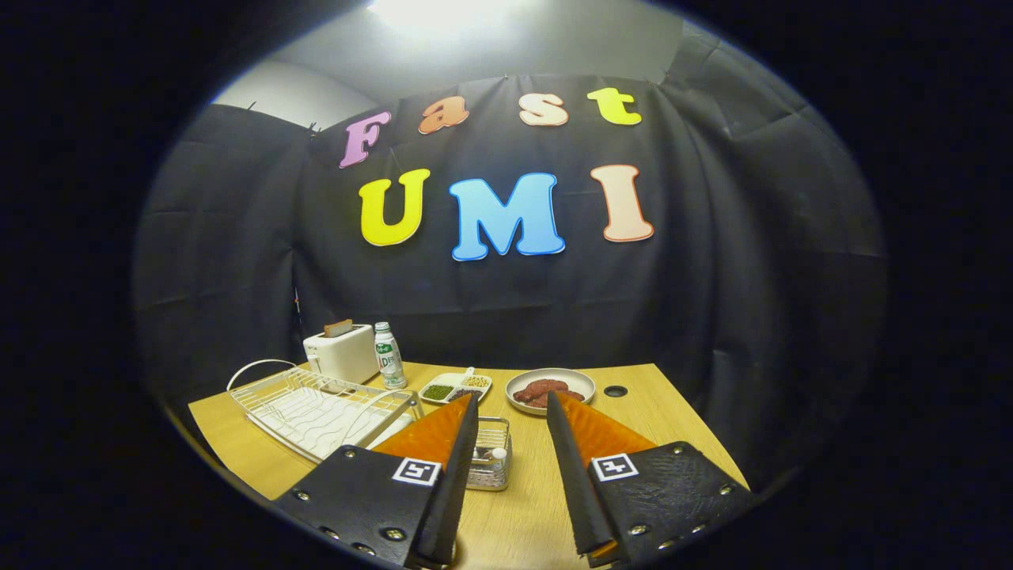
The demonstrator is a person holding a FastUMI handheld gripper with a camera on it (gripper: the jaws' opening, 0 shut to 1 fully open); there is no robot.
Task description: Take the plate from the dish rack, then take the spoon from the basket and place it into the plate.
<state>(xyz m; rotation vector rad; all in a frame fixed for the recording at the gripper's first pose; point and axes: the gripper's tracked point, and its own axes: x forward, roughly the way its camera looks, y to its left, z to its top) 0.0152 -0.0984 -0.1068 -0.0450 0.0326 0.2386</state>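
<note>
My claw (513, 405) is released, its 2 fingers wide apart above the wooden surface (538, 499), holding nothing. The wire basket (489, 455) sits between them, touching neither. The white dish rack (316, 408) lies beyond my left finger.

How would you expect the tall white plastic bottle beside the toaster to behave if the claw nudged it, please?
The tall white plastic bottle stands upright and narrow, so it would probably tip rather than slide. Its round body suggests it could then roll on the wooden table. The claw is open, well short of it.
</note>
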